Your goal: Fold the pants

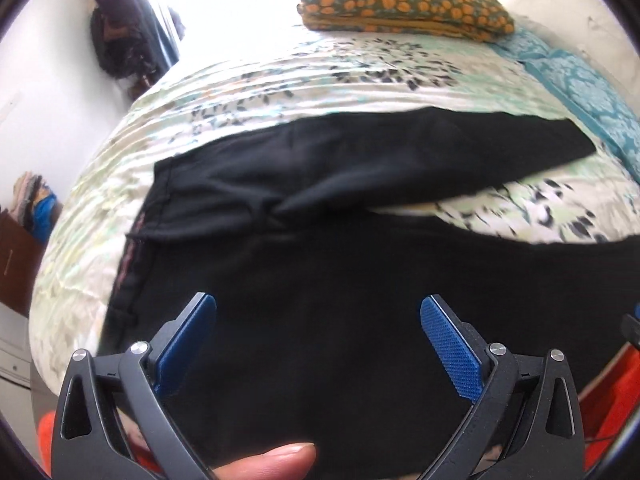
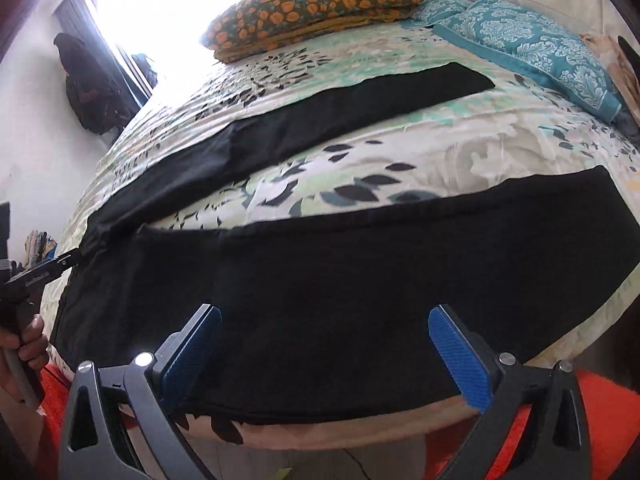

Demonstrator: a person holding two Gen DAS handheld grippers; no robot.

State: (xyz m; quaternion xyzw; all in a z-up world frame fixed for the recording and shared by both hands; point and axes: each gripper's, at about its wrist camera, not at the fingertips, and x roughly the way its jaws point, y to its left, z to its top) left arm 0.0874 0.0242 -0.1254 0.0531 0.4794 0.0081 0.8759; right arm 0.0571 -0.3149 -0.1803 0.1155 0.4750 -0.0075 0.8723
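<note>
Right tongs [image 2: 325, 350]: jaws spread wide, nothing between the blue pads; they hang over the near leg of the pants.
Left tongs [image 1: 318, 344]: also gaping and empty, above the dark cloth near the waist; a fingertip [image 1: 272, 460] shows at the bottom edge.
Pants [image 2: 320, 280]: black, laid flat on the bed, legs splayed in a V, one by the bed's near edge, the other [image 2: 340, 108] angled toward the pillows.
Risk, slip: the near leg lies right at the mattress edge, so a loose pinch could drag it off.
Risk, bunching: thin cloth wrinkled at the crotch [image 1: 276, 208]; gripping only the top layer would fold it crooked.
Bed [image 2: 440, 152]: pale leaf-print sheet, slightly rippled.
Pillows: orange-flowered one [image 2: 320, 4] and a teal one [image 2: 532, 52] at the far end.
Room: bright window [image 2: 168, 8], dark clothes [image 2: 84, 84] hanging on the white wall.
</note>
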